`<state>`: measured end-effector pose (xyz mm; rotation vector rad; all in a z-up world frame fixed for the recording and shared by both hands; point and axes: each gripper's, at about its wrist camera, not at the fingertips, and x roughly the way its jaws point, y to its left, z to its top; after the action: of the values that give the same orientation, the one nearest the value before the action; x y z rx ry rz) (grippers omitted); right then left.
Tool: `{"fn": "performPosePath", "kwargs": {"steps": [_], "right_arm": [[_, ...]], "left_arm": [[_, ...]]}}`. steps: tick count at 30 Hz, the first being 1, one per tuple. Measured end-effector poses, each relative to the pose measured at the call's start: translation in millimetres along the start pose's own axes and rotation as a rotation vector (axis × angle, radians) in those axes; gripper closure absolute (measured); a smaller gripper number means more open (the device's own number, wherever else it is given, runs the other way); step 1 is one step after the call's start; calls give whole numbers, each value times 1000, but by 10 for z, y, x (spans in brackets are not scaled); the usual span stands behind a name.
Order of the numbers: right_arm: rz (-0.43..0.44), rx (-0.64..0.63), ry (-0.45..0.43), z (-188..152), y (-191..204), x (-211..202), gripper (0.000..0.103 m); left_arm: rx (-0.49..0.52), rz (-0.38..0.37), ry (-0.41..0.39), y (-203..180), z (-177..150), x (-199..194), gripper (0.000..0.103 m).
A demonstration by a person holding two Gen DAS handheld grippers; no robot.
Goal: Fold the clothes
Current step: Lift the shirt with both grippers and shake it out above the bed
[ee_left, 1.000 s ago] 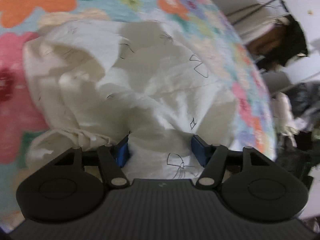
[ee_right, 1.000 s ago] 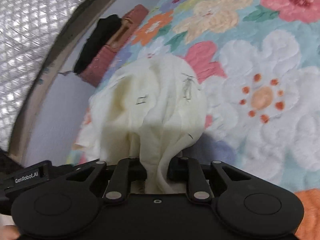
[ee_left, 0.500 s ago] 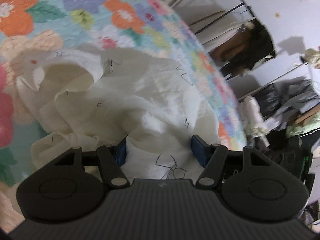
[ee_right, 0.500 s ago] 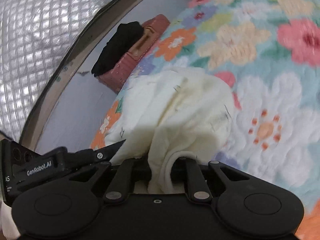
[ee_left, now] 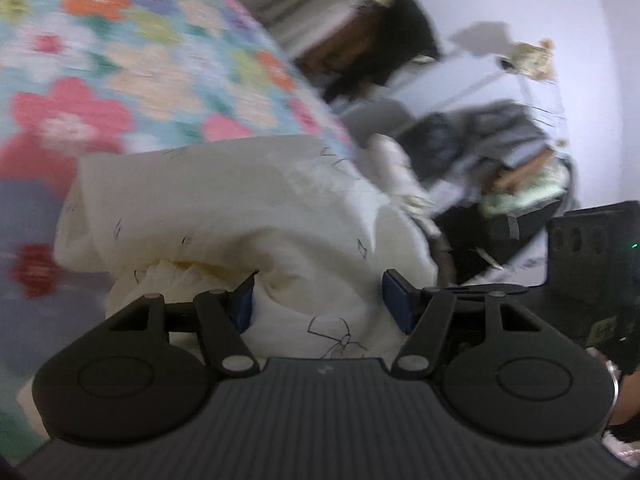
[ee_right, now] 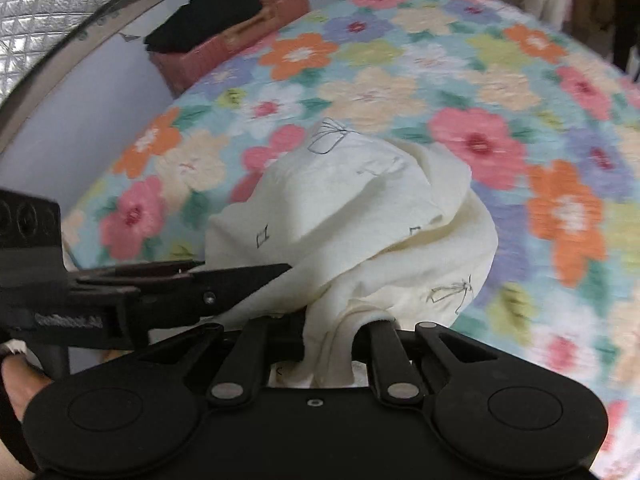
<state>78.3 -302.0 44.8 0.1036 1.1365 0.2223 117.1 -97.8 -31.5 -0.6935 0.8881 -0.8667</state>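
- Right wrist view: a crumpled cream cotton garment with thin black bow drawings [ee_right: 360,216] hangs bunched above the bed's quilted floral bedspread [ee_right: 520,92].
- The right gripper [ee_right: 330,344] is clamped narrowly on a gathered fold of it.
- The left gripper [ee_left: 320,300] stands wide, blue pads either side of the cloth filling the gap between them.
- A reddish-brown case topped with black cloth [ee_right: 224,36] sits beyond the bed.

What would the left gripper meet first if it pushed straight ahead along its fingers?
The cream garment. Its bunched cloth already fills the gap in the left gripper and piles up right ahead. Beyond it lies the floral quilt, though blur leaves depth uncertain.
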Motion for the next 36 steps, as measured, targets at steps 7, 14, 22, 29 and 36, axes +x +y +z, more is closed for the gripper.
{"fn": "performPosePath", "kwargs": {"steps": [7,14,22,29,36], "right_arm": [[-31,53,-216,-507,-644,-270,89],[41,258,-476,-1220,-1165,-108,90],[36,218,-522,-1359,-1306,32,90],[32,161,-569,-1190,-1217,-12,91],[-14,107,-579,-811,-1129,-12,91]], "left_arm": [[161,26,65,-483,-131,603,41],[299,79,143,-612,-477,991,40],[348,105,129,-664,-571,1107,40],[452,170,69,-852,-354,994,40],[478,213,38,-843,14,984,42]]}}
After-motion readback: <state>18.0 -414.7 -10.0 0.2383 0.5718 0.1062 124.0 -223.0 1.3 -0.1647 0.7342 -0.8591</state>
